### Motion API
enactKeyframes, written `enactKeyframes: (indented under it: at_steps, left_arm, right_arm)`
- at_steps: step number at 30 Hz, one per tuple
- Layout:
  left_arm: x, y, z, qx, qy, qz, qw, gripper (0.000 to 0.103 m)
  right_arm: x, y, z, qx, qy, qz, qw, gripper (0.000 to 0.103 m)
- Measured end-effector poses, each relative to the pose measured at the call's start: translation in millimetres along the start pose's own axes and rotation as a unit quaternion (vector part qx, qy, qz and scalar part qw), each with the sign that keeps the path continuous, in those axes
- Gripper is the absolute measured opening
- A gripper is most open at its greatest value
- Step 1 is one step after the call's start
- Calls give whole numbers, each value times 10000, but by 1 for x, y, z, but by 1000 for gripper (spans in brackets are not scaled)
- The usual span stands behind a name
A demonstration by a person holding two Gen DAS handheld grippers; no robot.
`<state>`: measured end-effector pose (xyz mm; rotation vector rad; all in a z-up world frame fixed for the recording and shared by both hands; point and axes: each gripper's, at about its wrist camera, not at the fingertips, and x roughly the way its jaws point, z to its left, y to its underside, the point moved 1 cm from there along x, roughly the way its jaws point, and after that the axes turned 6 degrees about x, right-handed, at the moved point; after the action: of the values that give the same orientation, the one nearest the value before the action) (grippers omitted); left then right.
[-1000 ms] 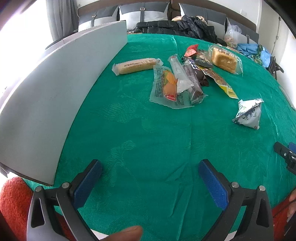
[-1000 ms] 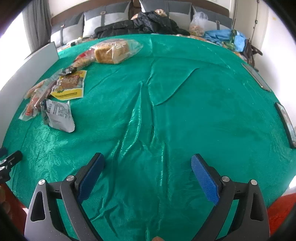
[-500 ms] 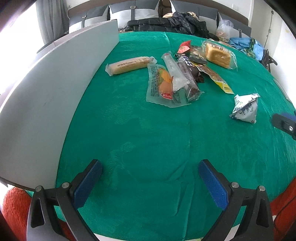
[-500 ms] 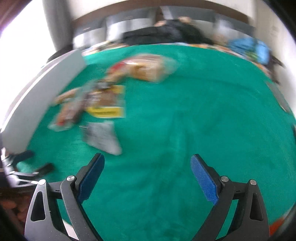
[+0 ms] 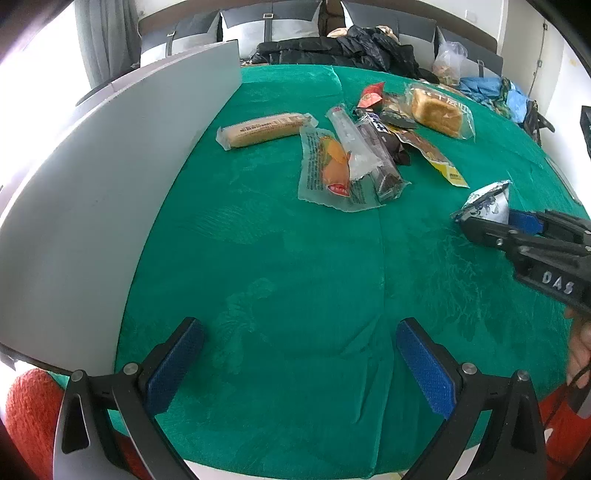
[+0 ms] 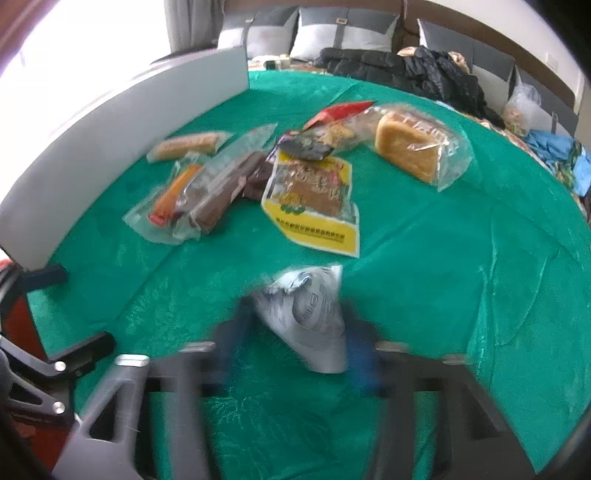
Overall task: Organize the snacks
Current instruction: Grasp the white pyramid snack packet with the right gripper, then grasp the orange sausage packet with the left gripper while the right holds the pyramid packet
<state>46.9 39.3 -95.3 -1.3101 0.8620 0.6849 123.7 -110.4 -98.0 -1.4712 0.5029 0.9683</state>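
The right gripper [image 6: 295,343] has its jaws around the white snack bag [image 6: 306,314], closing to grab it, at 3 o'clock from the left gripper [image 5: 299,365], which waits with jaws wide apart.

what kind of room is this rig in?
Probably a home living or dining room, not a lab: a table under a green cloth, a grey-cushioned sofa heaped with dark jackets behind it, and packaged snacks such as bagged bread scattered loose.
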Motion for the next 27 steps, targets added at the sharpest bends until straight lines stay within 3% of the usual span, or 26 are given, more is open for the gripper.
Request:
enactKeyframes:
  at_steps: [5, 11, 15, 18, 21, 22, 25, 27]
  left_arm:
    - [-1, 1, 0, -8, -9, -35, 10000, 103]
    - [-2, -3, 3, -82, 143, 44, 9999, 103]
    - [-13, -18, 19, -560, 525, -134, 9970, 103]
    - [-14, -40, 22, -492, 501, -190, 9973, 102]
    - [-12, -65, 18, -196, 256, -246, 9992, 98]
    - [-8, -73, 20, -171, 191, -218, 9994, 91]
    - [8, -92, 27, -421, 204, 7, 9989, 78]
    - [18, -99, 31, -568, 219, 118, 9981, 77]
  right_arm:
    - [-11, 3, -12, 324, -99, -4, 9994, 36]
    - [-54, 23, -48, 1141, -242, -492, 9920, 35]
    - [-76, 29, -75, 1618, -248, -775, 9835, 36]
    - [-80, 26, -82, 1765, -249, -909, 9798, 36]
    - [-76, 24, -80, 1741, -290, -872, 9804, 36]
    - [-75, 25, -78, 1701, -302, -857, 9812, 36]
    - [-76, 31, -72, 1548, -347, -847, 9837, 36]
    - [-79, 33, -68, 1465, -361, -868, 9847, 36]
